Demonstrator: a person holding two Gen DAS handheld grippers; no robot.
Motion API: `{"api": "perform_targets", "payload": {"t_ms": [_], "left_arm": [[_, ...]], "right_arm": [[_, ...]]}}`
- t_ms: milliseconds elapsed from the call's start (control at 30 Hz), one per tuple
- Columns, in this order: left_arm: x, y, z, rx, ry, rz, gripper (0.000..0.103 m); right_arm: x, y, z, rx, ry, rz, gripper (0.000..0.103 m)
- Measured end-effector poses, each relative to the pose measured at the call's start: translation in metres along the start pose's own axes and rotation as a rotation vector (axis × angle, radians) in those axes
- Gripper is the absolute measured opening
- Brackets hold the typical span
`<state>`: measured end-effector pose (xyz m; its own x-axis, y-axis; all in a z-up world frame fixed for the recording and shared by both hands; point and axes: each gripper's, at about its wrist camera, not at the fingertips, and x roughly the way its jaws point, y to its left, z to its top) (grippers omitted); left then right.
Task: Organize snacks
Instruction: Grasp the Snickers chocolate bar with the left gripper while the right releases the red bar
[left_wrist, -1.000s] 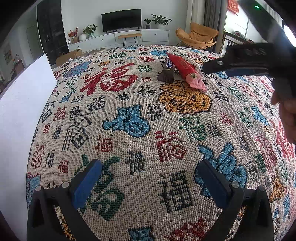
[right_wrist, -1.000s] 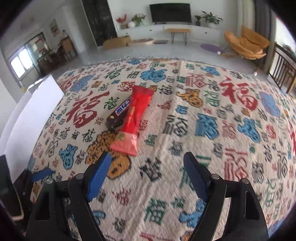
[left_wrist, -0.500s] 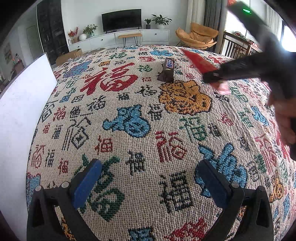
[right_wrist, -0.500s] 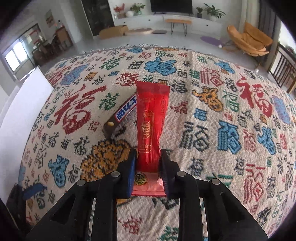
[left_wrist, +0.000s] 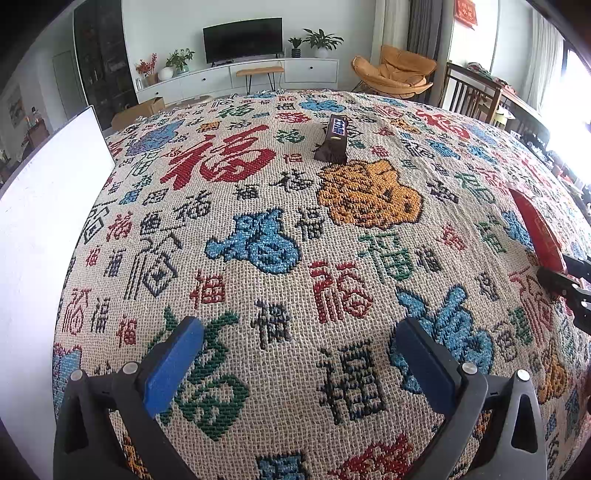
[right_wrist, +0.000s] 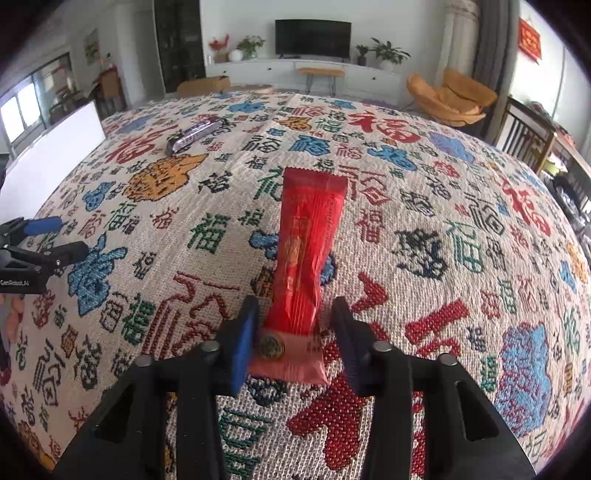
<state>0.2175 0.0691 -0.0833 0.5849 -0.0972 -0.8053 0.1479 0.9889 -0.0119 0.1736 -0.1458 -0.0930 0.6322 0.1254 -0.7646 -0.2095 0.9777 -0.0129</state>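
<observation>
- Two snacks are in play on the patterned cloth (right_wrist: 424, 229): a red packet (right_wrist: 306, 251) and a dark chocolate bar (left_wrist: 334, 140).
- A second ago the red packet lay against the bar at the far side; half a second ago our right gripper (right_wrist: 295, 339) had clamped it. Now it sits well apart from the bar, nearer us.
- Our right jaws are opening, with the packet's near end between them but a gap showing on each side. It looks laid down on the cloth, though the far end may be slightly raised.
- We judge one snack relocated, leaving the bar to fetch.
- Our left gripper (left_wrist: 295, 354) hangs wide apart over bare cloth, holding nothing.
- No container shows; only a white board (left_wrist: 40, 206) stands at the left edge.
</observation>
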Motion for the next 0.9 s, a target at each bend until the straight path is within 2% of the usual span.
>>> {"api": "perform_targets", "payload": {"t_ms": [67,167,233,367,467,600,667,733,767,867,900], "left_arm": [[0.0,0.001,0.0,-0.001,0.0,-0.001,0.103],[0.0,0.0,0.0,0.001,0.0,0.002,0.103],[0.0,0.0,0.0,0.002,0.0,0.003,0.103],[0.0,-0.003,0.002,-0.008,0.01,0.007,0.103],[0.012,-0.015,0.034,0.04,0.077,-0.036,0.103],[0.03,-0.04,0.103,0.127,0.03,0.021,0.103],[0.048,-0.047,0.131,0.142,0.033,0.057,0.102],[0.066,-0.052,0.151,0.133,0.045,0.07,0.087],[0.076,-0.053,0.157,0.119,0.059,0.065,0.082],[0.1,-0.051,0.164,0.054,0.105,0.012,0.054],[0.101,-0.049,0.165,0.036,0.083,-0.017,0.044]], "right_arm": [[0.0,-0.005,0.001,0.008,0.004,0.008,0.064],[0.001,-0.004,0.002,0.004,0.007,-0.002,0.067],[0.002,-0.006,0.001,0.018,0.011,-0.016,0.074],[0.002,-0.006,-0.001,0.025,0.012,-0.022,0.076],[0.003,-0.008,-0.002,0.033,0.013,-0.02,0.077],[0.002,-0.008,-0.002,0.035,0.013,-0.018,0.077],[0.002,-0.008,-0.002,0.035,0.013,-0.018,0.077],[0.002,-0.008,-0.002,0.036,0.013,-0.018,0.077],[0.002,-0.008,-0.002,0.036,0.013,-0.017,0.077],[0.002,-0.008,-0.002,0.035,0.013,-0.018,0.077],[0.002,-0.008,-0.002,0.035,0.013,-0.018,0.077]]}}
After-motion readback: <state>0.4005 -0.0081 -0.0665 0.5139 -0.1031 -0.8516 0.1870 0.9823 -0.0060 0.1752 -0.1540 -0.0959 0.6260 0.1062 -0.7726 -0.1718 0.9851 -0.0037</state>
